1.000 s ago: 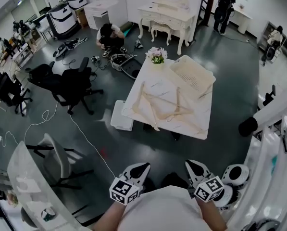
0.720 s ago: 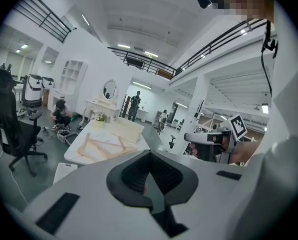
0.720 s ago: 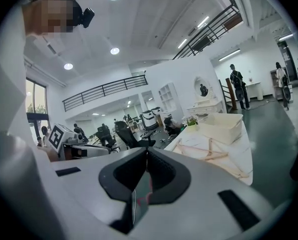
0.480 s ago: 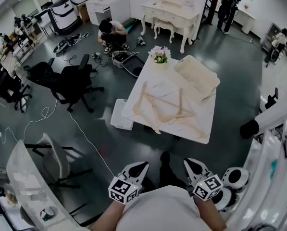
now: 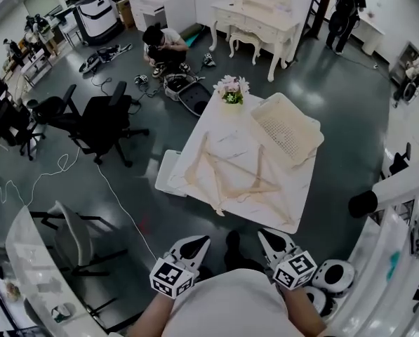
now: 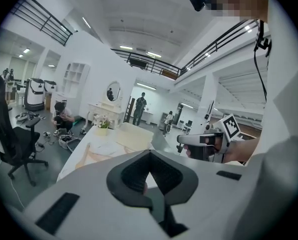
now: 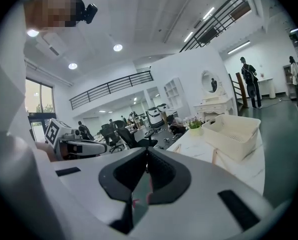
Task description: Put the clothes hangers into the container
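The left gripper (image 5: 194, 240) and right gripper (image 5: 269, 236) are sitting pressed together and empty at the frame's bottom, well apart from the clothes hangers (image 5: 231, 174) lying mid-frame on the table (image 5: 231, 126) beside the container (image 5: 286, 126), so the approach is likely underway, calling next for opening jaws over one hanger.

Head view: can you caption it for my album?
Left gripper and right gripper, both shut, face a white table with wooden hangers beside a cream basket.
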`<state>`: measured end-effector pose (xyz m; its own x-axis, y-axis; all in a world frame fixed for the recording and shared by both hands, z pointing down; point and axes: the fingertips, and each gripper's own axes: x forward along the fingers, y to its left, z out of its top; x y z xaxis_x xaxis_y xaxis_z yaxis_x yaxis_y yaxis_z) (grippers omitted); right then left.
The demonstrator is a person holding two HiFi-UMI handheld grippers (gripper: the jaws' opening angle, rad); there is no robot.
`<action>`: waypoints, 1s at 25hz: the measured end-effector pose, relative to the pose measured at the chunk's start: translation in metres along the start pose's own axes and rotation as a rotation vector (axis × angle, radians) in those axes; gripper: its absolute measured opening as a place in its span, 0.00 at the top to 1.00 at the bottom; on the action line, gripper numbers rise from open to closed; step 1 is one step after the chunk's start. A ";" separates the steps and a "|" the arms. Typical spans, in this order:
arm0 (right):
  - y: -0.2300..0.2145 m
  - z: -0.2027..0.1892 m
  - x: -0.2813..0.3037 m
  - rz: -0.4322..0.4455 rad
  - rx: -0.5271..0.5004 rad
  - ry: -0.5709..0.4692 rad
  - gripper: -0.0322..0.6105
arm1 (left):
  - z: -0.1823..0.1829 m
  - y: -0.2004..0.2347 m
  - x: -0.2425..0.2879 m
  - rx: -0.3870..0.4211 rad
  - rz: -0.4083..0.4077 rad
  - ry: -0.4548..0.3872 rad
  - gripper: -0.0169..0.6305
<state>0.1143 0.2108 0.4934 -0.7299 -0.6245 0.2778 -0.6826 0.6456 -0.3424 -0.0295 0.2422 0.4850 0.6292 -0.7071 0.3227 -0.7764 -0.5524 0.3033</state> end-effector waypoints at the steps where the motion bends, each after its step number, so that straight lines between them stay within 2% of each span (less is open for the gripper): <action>1: -0.008 0.004 0.006 0.009 -0.007 0.005 0.92 | 0.003 0.004 0.008 0.001 0.005 -0.003 0.96; 13: -0.101 0.031 0.050 0.132 -0.115 0.114 0.92 | 0.028 0.033 0.098 -0.015 0.096 0.007 0.96; 20: -0.123 0.026 0.071 0.172 -0.140 0.158 0.92 | 0.028 0.042 0.116 -0.047 0.143 0.046 0.96; 25: -0.133 0.017 0.083 0.167 -0.134 0.178 0.92 | 0.027 0.053 0.125 -0.051 0.142 0.068 0.96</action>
<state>0.1449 0.0655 0.5473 -0.8191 -0.4256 0.3847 -0.5424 0.7928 -0.2780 0.0077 0.1127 0.5175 0.5154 -0.7440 0.4253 -0.8561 -0.4245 0.2949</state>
